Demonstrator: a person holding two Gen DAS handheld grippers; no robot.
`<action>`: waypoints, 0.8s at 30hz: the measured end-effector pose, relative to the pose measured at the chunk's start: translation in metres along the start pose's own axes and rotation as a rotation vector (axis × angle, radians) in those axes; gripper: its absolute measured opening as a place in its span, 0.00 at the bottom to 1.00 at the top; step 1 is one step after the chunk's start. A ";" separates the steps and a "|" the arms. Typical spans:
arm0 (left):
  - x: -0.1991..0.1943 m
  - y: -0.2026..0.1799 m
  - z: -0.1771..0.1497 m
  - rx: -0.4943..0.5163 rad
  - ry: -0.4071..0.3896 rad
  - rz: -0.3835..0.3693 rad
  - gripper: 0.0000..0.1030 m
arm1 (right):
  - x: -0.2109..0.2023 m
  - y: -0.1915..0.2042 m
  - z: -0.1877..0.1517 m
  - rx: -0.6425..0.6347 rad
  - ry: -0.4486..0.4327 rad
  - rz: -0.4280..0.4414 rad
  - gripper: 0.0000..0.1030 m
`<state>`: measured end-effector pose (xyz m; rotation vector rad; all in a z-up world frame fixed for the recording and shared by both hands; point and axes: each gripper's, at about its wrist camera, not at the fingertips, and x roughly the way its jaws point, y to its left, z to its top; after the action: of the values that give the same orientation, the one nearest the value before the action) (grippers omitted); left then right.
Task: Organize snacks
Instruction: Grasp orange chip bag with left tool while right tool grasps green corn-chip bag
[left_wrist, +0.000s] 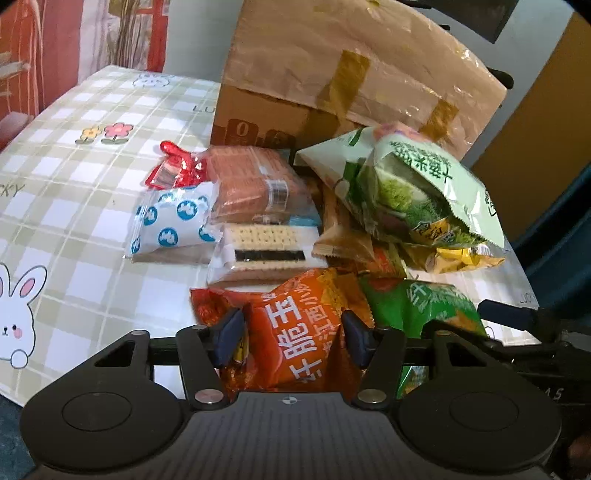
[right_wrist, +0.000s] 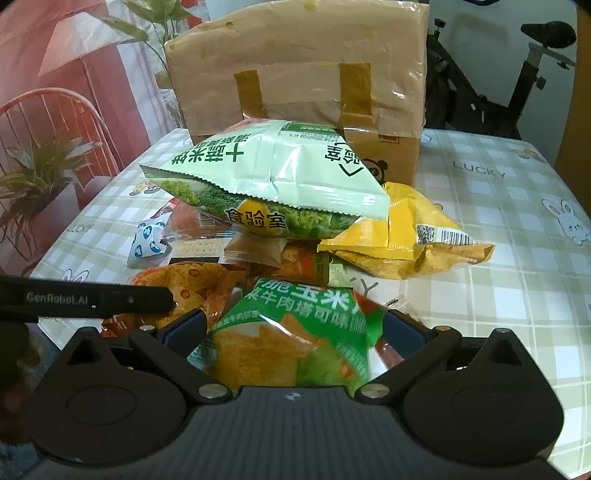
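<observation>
The tablecloth (right_wrist: 517, 236) reads "LUCKY" towards the table's far right corner. The other gripper's black arm (right_wrist: 85, 299) bears "GenRobot.AI". The pale green bag (right_wrist: 295, 166) carries "食验室" on a yellow oval. The orange bag (left_wrist: 295, 332) shows large white Chinese characters, among them "脆" and "王". The green bag (right_wrist: 295, 325) reads "脆玉米". The box (left_wrist: 258, 122) shows a "0".

Orange packet (left_wrist: 295, 332), green packet (right_wrist: 295, 332), green-and-white checked tablecloth (left_wrist: 92, 221)
</observation>
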<state>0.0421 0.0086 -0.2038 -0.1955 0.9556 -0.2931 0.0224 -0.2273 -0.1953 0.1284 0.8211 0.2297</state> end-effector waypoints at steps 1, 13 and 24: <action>-0.001 0.002 0.001 -0.012 -0.002 -0.001 0.56 | 0.000 0.000 0.000 0.004 0.000 0.001 1.00; -0.032 0.008 0.006 -0.034 -0.127 0.077 0.56 | 0.006 -0.006 -0.001 0.080 0.026 -0.015 1.00; -0.038 0.016 0.008 -0.039 -0.188 0.137 0.56 | 0.012 0.004 -0.001 0.062 0.007 -0.027 1.00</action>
<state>0.0309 0.0362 -0.1744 -0.1885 0.7844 -0.1272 0.0290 -0.2202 -0.2033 0.1748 0.8370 0.1788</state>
